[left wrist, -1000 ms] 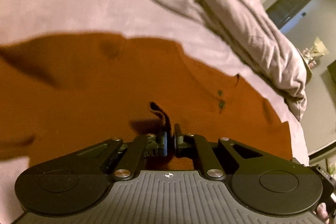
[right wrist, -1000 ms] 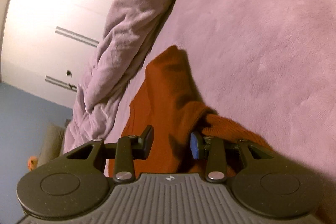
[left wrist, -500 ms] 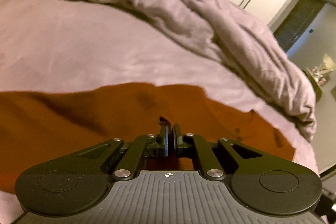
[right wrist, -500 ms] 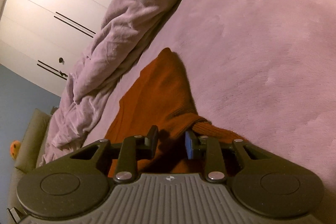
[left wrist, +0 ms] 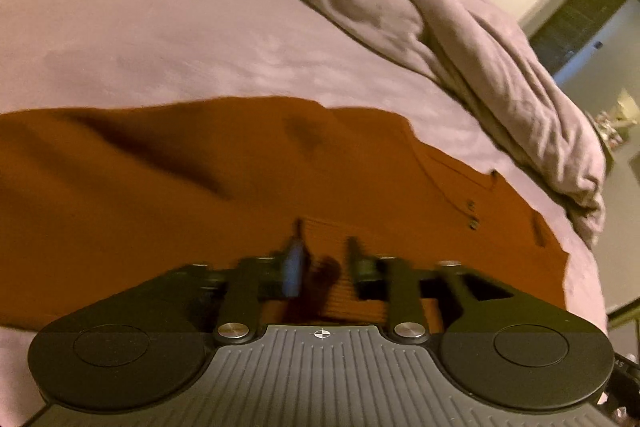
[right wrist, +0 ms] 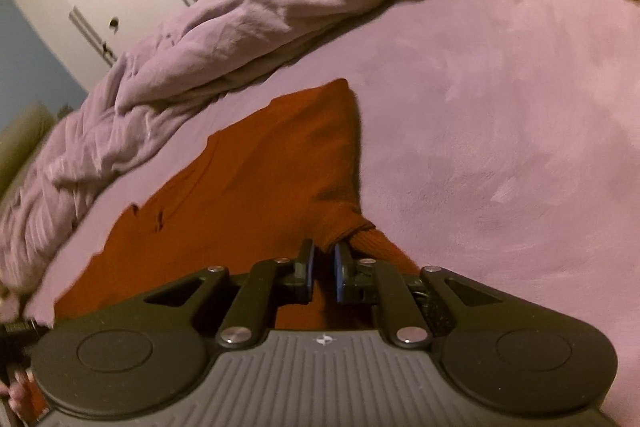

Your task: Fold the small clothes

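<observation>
The orange shirt lies spread out on the purple bed, partly folded, and this looks like the middle of a fold. The left gripper has its fingers apart with nothing in them, just over the ribbed edge, while the right gripper pinches a bunched bit of the shirt. Next, I think the right one should lay its part flat and let go; the crumpled blanket sits near the back, not in the way.

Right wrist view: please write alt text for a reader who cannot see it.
The right tongs pinch a bunched fold of an orange shirt, which lies on a pink blanket. A rumpled duvet lies behind.
</observation>
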